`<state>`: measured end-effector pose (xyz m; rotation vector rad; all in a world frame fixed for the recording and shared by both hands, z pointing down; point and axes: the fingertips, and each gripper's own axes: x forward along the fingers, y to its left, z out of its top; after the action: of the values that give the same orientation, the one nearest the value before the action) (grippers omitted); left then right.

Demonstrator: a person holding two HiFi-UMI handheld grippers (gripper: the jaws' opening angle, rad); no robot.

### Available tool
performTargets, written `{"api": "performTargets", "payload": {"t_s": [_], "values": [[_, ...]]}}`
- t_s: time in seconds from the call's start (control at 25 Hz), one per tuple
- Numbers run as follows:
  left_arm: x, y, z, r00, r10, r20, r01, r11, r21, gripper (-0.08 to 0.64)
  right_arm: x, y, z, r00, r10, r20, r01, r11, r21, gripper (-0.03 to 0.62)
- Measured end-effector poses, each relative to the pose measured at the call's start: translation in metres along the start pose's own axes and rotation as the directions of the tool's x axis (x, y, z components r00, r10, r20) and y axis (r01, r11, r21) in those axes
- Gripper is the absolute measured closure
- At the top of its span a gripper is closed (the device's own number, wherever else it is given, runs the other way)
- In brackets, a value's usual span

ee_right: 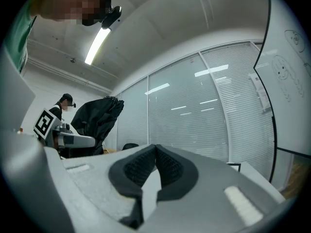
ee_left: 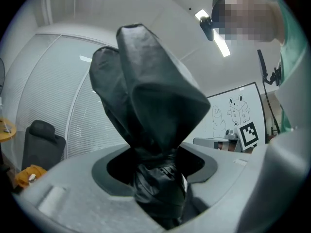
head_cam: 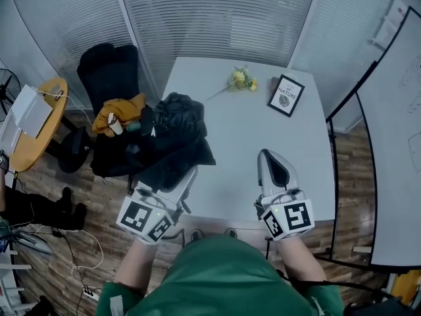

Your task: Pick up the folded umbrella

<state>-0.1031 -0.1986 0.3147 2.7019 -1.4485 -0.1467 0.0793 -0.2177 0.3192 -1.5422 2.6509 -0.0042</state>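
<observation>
The folded umbrella is a crumpled black bundle over the left edge of the white table. My left gripper is shut on its lower end. In the left gripper view the umbrella rises out of the jaws, and its bunched neck is pinched between the pads at the left gripper. My right gripper hovers over the table's near right part, jaws together with nothing in them. In the right gripper view the right gripper has its ribbed pads touching, and the umbrella shows at the far left.
Yellow flowers and a framed picture lie at the table's far end. A black chair with an orange cloth stands to the left, beside a round wooden table. A whiteboard is on the right.
</observation>
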Motion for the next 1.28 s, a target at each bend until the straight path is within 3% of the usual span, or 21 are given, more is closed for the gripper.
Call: {"api": "performTargets", "payload": {"t_s": [0.24,1.0,1.28], "values": [[-0.004,0.003,0.000,1.000,0.023,0.002,-0.023,1.000,-0.010,0.287,-0.003,0.007,0.001,0.999,0.034,0.010,-0.034,0.999,-0.015,0.589],[0.001,0.012,-0.010,0.999,0.030,-0.016,-0.031,0.997,-0.067,0.287,-0.002,-0.001,-0.009,1.000,0.008,-0.005,-0.008,0.999,-0.053,0.589],[0.001,0.010,-0.008,1.000,0.017,-0.012,-0.017,0.998,-0.058,0.287,-0.003,0.003,-0.006,1.000,0.004,0.006,-0.003,0.994,-0.108,0.589]]}}
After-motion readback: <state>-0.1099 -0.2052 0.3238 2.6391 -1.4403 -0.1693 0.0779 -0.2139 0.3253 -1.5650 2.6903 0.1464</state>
